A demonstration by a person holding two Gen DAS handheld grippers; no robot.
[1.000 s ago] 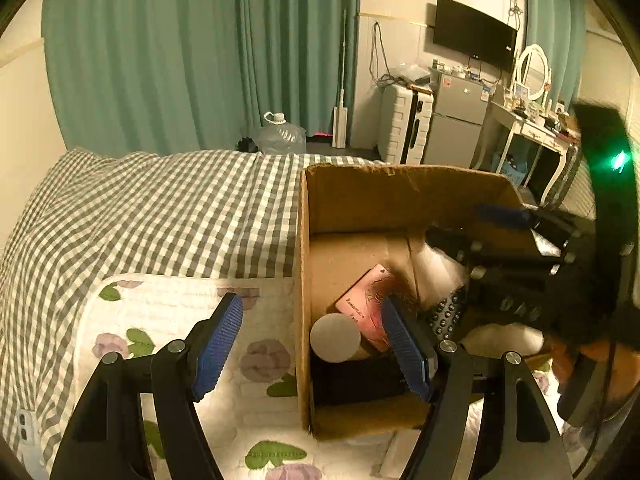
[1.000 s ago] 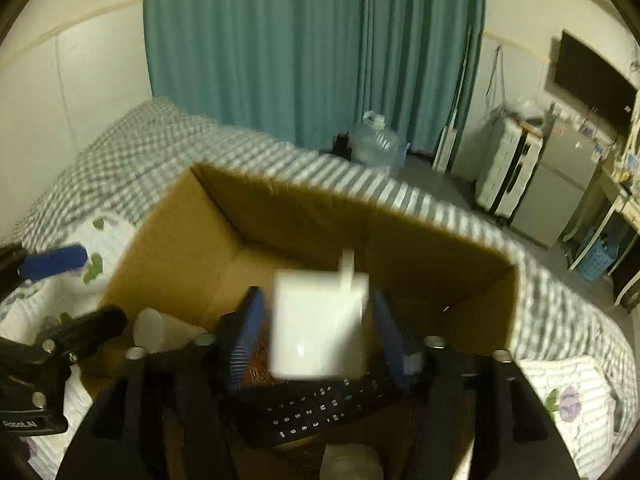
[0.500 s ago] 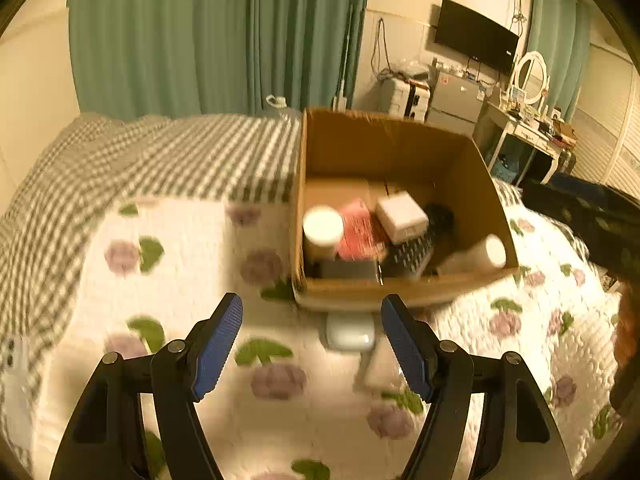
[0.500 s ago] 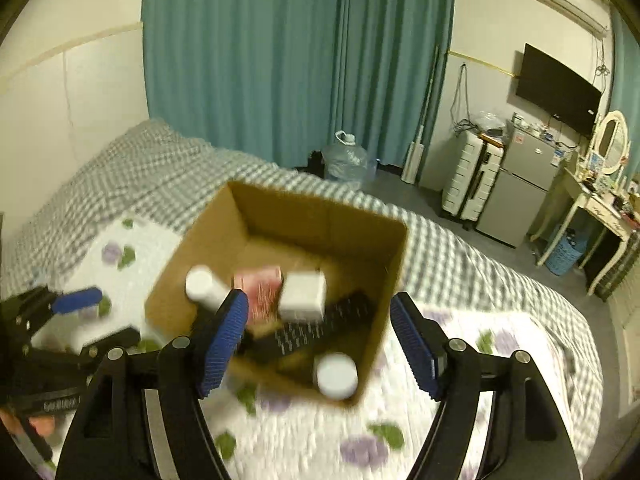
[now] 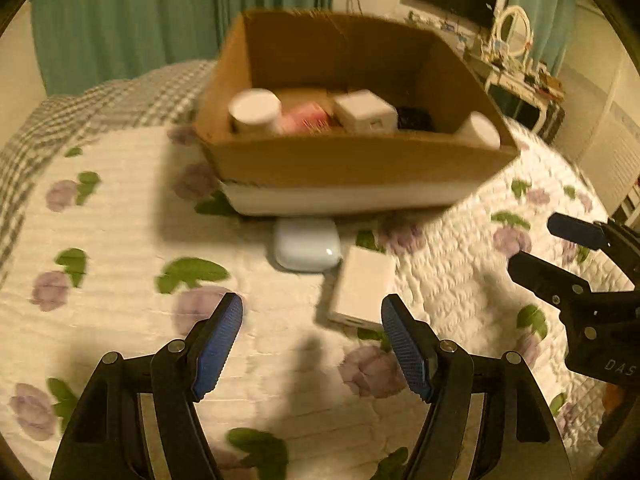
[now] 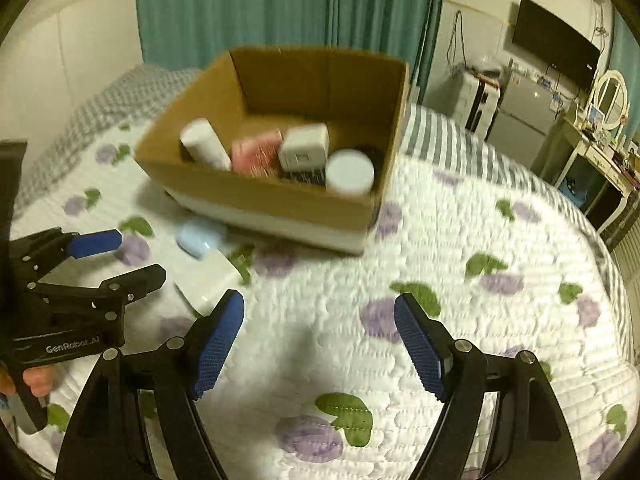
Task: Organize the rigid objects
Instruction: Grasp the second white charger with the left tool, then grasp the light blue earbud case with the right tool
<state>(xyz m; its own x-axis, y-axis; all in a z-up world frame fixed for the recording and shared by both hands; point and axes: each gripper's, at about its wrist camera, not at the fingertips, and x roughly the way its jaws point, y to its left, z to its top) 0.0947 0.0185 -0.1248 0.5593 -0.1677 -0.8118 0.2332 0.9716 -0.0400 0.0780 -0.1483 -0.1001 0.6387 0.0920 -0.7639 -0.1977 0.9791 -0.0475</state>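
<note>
floral quilt (image 5: 120,216) is bearing a flat white box (image 5: 366,286), likely light, stiff; left gripper (image 5: 312,344) and right gripper (image 6: 318,344) are gaping empty; long edges suit gripping.

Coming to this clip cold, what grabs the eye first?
The open cardboard box on the flowered quilt, packed with a white cube, a pink box and white bottles. In front of it, still outside, lie a pale blue case and a flat white box, just ahead of the empty left gripper.

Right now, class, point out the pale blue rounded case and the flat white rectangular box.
Pale blue rounded case (image 5: 306,249), left wrist view, top face.
Flat white rectangular box (image 5: 365,286), left wrist view, top face.
</note>
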